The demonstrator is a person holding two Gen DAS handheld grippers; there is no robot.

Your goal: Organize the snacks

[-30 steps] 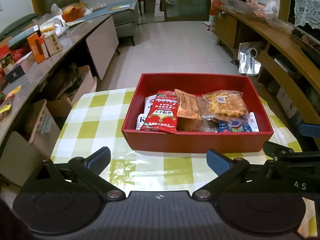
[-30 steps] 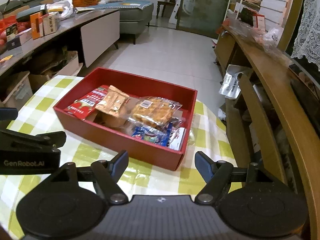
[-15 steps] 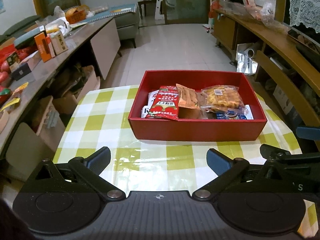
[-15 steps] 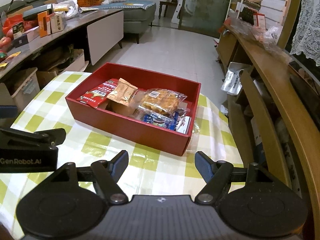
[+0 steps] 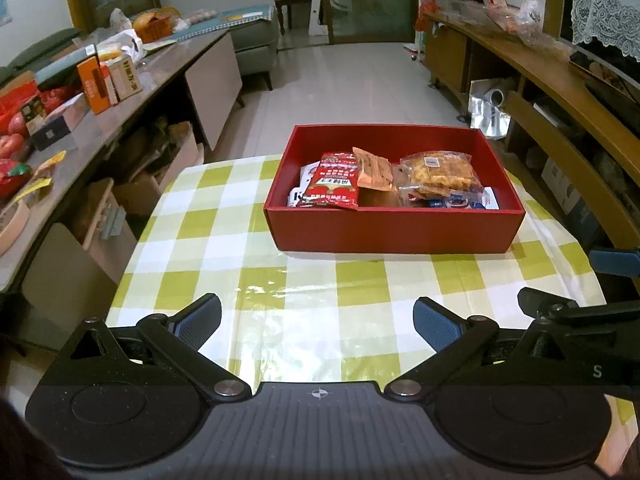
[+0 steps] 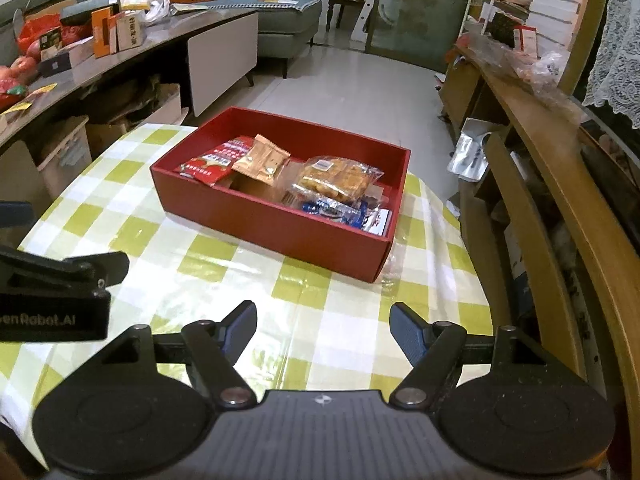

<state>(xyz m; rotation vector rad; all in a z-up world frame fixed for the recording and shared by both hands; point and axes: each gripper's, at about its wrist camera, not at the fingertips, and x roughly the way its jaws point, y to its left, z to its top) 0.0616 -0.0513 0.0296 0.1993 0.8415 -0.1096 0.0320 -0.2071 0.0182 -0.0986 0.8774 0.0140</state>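
Observation:
A red box [image 5: 394, 232] stands on the far half of the green-checked table [image 5: 224, 248]; it also shows in the right wrist view [image 6: 280, 230]. Inside lie a red snack bag [image 5: 334, 182], an orange packet [image 5: 374, 170], a clear bag of golden biscuits [image 5: 438, 170] and blue-and-white packets [image 5: 456, 202]. My left gripper [image 5: 317, 320] is open and empty, well short of the box. My right gripper [image 6: 323, 330] is open and empty, also short of the box [image 6: 280, 230]. Each gripper shows at the edge of the other's view.
A long counter [image 5: 100, 120] with boxes and fruit runs along the left. Wooden shelving [image 5: 560, 120] runs along the right, close to the table's edge. Tiled floor [image 5: 352, 80] lies beyond the table, with a sofa and chair at the back.
Both grippers have drawn back from the red box, which now looks smaller and farther away. More tablecloth shows in front of them. Both stay open and empty.

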